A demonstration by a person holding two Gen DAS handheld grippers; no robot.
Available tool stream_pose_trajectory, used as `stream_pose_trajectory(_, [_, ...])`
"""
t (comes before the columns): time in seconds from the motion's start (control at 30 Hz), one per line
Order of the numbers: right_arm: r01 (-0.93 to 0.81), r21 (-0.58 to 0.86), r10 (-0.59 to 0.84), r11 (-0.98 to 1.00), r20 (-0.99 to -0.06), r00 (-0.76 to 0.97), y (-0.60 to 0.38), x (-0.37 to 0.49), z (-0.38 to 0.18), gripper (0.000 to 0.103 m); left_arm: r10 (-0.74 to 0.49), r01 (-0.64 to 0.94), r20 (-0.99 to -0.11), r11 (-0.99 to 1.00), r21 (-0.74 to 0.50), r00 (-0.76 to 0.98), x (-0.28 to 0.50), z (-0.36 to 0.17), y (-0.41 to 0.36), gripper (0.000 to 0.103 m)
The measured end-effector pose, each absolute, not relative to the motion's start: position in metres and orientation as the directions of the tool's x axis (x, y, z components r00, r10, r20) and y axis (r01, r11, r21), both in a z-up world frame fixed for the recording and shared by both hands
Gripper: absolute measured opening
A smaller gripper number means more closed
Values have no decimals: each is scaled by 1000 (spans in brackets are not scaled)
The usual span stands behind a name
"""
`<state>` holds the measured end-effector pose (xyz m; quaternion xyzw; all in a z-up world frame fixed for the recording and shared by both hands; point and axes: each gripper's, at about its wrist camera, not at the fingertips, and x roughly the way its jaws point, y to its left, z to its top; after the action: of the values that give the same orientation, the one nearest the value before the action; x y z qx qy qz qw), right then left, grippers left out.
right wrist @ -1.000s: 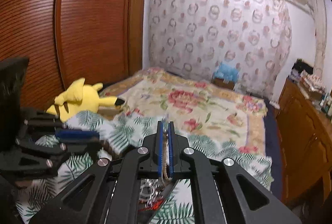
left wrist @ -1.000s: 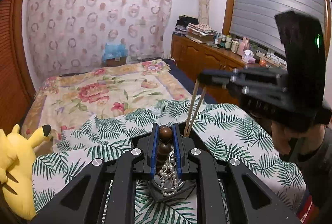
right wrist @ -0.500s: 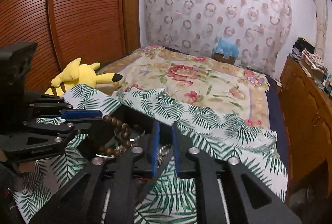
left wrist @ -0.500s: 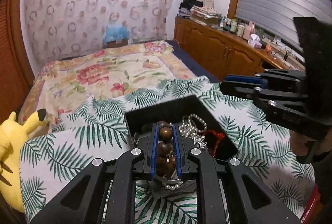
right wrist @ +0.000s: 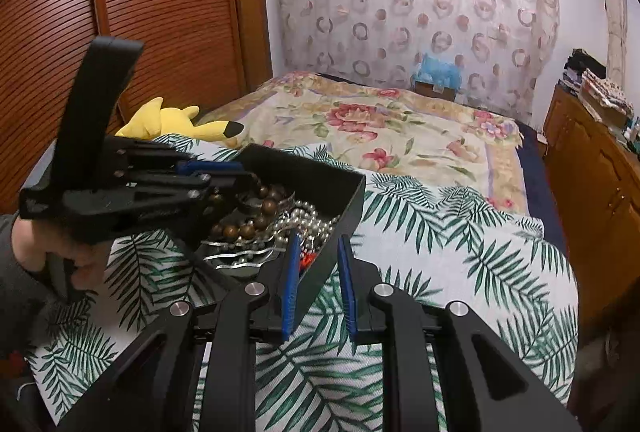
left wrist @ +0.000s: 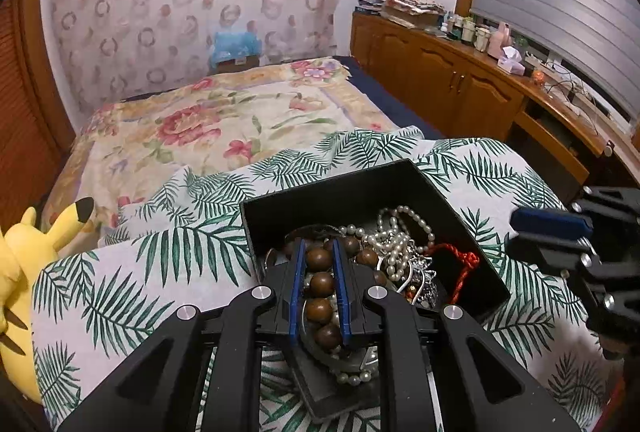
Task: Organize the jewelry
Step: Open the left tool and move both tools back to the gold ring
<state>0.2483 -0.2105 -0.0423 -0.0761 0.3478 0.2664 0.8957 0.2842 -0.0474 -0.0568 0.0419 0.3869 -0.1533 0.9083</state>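
A black jewelry box [left wrist: 348,187] sits on the palm-leaf cloth, also in the right wrist view [right wrist: 320,171]. It holds pearl strands [left wrist: 396,240], a red cord [left wrist: 464,264] and silver pieces. My left gripper [left wrist: 320,252] is shut on a brown wooden bead bracelet [left wrist: 320,284] over the box's near edge; it shows in the right wrist view [right wrist: 224,171] with the beads [right wrist: 256,216] hanging into the box. My right gripper [right wrist: 318,252] is open and empty, its jaws astride the box's near corner; it also shows at the right of the left wrist view [left wrist: 552,228].
A yellow Pikachu plush [left wrist: 20,264] lies at the left edge of the bed, also in the right wrist view [right wrist: 176,123]. A floral quilt [left wrist: 224,115] covers the far bed. A wooden dresser [left wrist: 480,83] runs along the right wall. A slatted wooden wardrobe [right wrist: 140,11] stands left.
Both grippers came down to the box. My right gripper let go of the strand it held and opened. My left gripper lowered the bead bracelet into the box.
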Motion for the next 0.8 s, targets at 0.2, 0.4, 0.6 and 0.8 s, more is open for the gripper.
stream_pose_trajectory(0.2, [-521,65,423,851,-673,607,-218,233,-48,21,-230,307,-720,951,-25,654,284,-59,-50,13])
stream_pose_trajectory(0.4, [-511,78,421,856,-679,601,-226,208,-57,21,-218,306,-691,952,5,689,256,-49,-54,49])
stream_pose_trajectory(0.6, [-503,74,409,861,-688,600,-231,185,-65,21,-218,290,-683,957,-9,697,225,-47,-51,68])
stream_pose_trajectory(0.8, [-495,76,399,866,-702,590,-231,164,-75,21,-229,286,-681,958,-29,696,194,-49,-47,84])
